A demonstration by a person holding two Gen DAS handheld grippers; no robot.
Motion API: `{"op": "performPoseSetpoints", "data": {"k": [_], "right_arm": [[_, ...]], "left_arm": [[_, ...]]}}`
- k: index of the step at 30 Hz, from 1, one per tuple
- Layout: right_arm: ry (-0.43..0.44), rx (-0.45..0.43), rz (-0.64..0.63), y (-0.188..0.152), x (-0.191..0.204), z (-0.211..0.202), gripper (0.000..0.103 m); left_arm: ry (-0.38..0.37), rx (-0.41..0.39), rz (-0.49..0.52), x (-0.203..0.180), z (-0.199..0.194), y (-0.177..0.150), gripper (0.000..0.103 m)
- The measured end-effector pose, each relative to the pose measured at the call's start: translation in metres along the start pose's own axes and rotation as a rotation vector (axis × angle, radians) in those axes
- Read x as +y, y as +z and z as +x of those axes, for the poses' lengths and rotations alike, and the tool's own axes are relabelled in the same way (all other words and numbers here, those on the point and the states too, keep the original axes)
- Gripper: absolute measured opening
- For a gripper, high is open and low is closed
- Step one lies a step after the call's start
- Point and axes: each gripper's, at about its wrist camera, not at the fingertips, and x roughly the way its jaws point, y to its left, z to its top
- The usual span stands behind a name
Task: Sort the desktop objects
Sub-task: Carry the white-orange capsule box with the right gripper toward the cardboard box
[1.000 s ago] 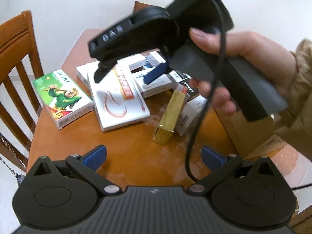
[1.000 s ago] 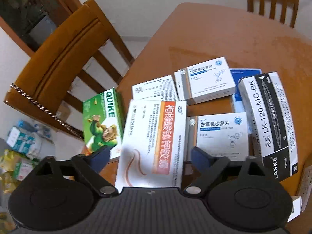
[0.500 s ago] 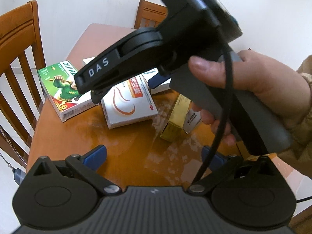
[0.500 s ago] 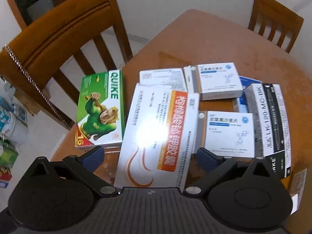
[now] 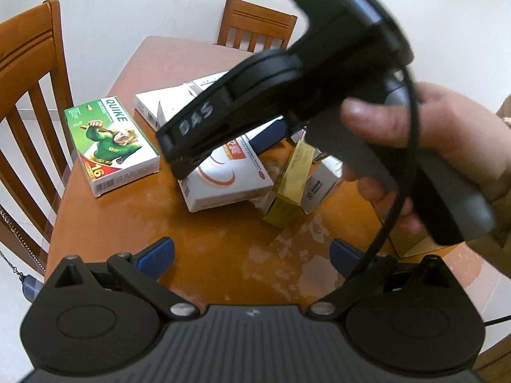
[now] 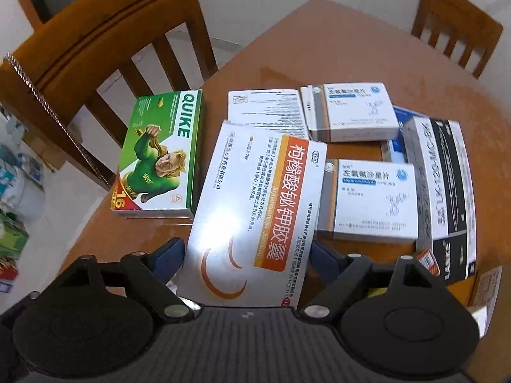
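Home dining room. Round wooden table [image 6: 335, 51] standing near plain white wall, slatted wooden chairs [image 6: 105, 41] sitting at 10 and 2 o'clock. Medicine boxes [image 6: 255, 210] lying scattered on table. Household clutter piling up on floor [image 6: 12, 191] at 9 o'clock.

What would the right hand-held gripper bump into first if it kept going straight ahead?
Most likely the white box with the orange stripe, already between the closing right hand-held gripper fingers; the pads don't seem to press it yet.

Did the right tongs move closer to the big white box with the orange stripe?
Yes. The right tongs came down over the white box; its near end now sits between their closing fingers, while the green box stays beside it.
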Motion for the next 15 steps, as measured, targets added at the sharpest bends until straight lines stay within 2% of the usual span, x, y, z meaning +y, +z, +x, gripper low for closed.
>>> {"op": "performPoseSetpoints", "data": {"k": [9, 15], "right_arm": [[0.177, 0.009, 0.172, 0.003, -0.031, -0.022, 0.088], [0.206, 0.034, 0.19, -0.001, -0.037, -0.028, 0.088]], "left_arm": [[-0.008, 0.012, 0.033, -0.014, 0.005, 0.003, 0.103], [0.005, -0.004, 0.057, -0.016, 0.019, 0.011, 0.103]]}}
